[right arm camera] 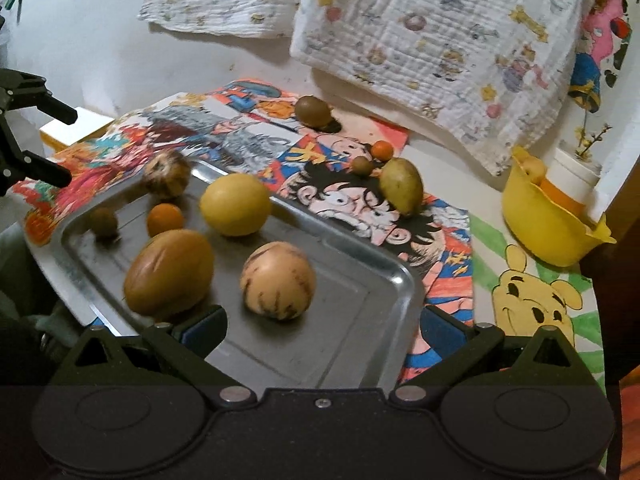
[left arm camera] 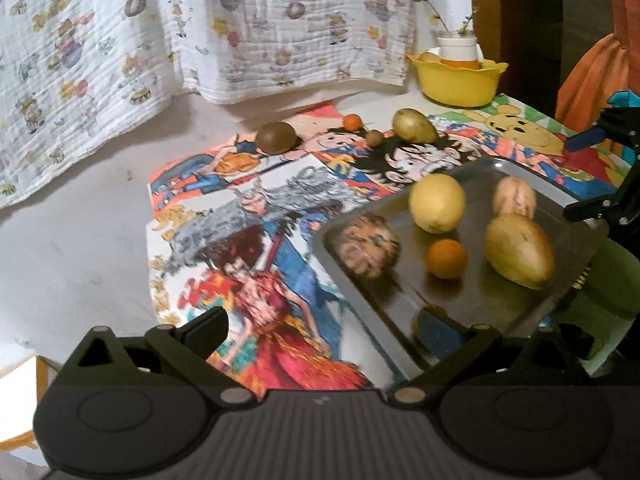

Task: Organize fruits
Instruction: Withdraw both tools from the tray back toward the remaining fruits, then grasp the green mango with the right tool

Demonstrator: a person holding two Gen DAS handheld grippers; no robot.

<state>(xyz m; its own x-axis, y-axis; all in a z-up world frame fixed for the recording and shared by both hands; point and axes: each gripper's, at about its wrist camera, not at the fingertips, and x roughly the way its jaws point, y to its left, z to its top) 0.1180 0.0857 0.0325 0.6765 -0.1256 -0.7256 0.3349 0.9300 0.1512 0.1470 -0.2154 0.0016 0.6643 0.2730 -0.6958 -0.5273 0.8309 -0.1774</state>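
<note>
Six fruits (right arm camera: 235,204) are being carried on the tray (right arm camera: 360,304); four are lying on the counter (right arm camera: 440,160). Both grippers' fingers are being held wide apart, empty.

The tray (right arm camera: 372,300) is brushed metal with a dull sheen, brighter along its raised rim. Under it lies matt printed paper (right arm camera: 340,200) with cartoon pictures. Crinkled white cloth (right arm camera: 440,40) hangs at the back edge, and the yellow bowl (right arm camera: 536,224) looks like smooth plastic.

Six fruits (right arm camera: 235,204) on tray (right arm camera: 360,280), four (right arm camera: 401,186) behind.
</note>
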